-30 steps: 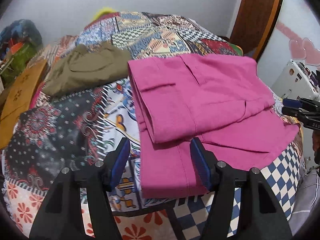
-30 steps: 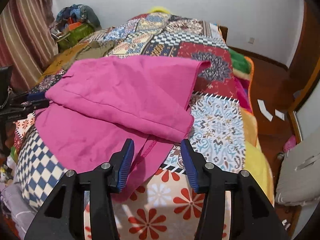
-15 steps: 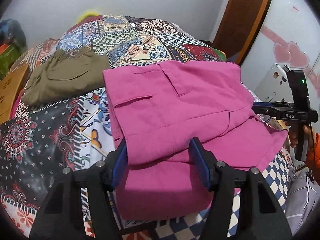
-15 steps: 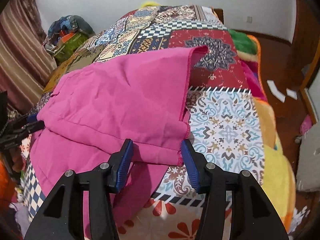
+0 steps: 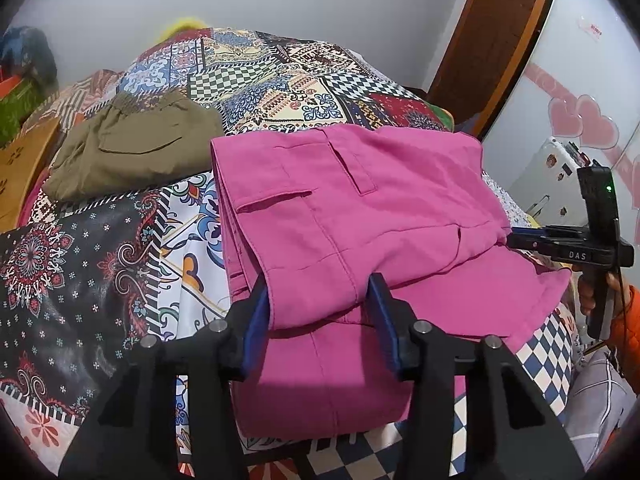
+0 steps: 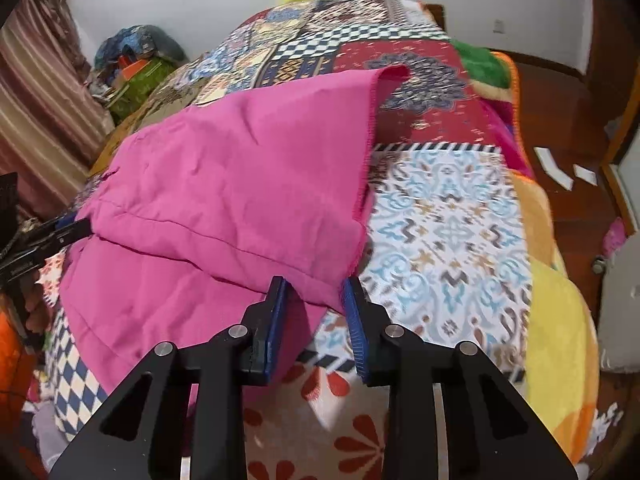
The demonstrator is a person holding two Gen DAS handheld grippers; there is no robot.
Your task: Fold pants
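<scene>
Left gripper (image 5: pixel 318 312): fingers spread, astride the near folded edge of the pink pants (image 5: pixel 360 216) on the patterned bedspread (image 5: pixel 80 264), olive garment (image 5: pixel 132 152) well apart. Best pushed under every layer before clamping.

Right gripper (image 6: pixel 314 308): likewise unclenched around the hem corner. Best closed level with the left.

— Where do the right gripper's (image 6: pixel 314 300) blue-padded fingers (image 6: pixel 276 324) stand?

— Parted, either side of the near corner of the folded pink pants (image 6: pixel 224 200); whether the pads touch the cloth I cannot tell.

— And under the pants?

— The patchwork bedspread (image 6: pixel 444 216) (a fringed hem runs along the pants' right edge). The left gripper (image 6: pixel 52 236) shows at the pants' left edge.
</scene>
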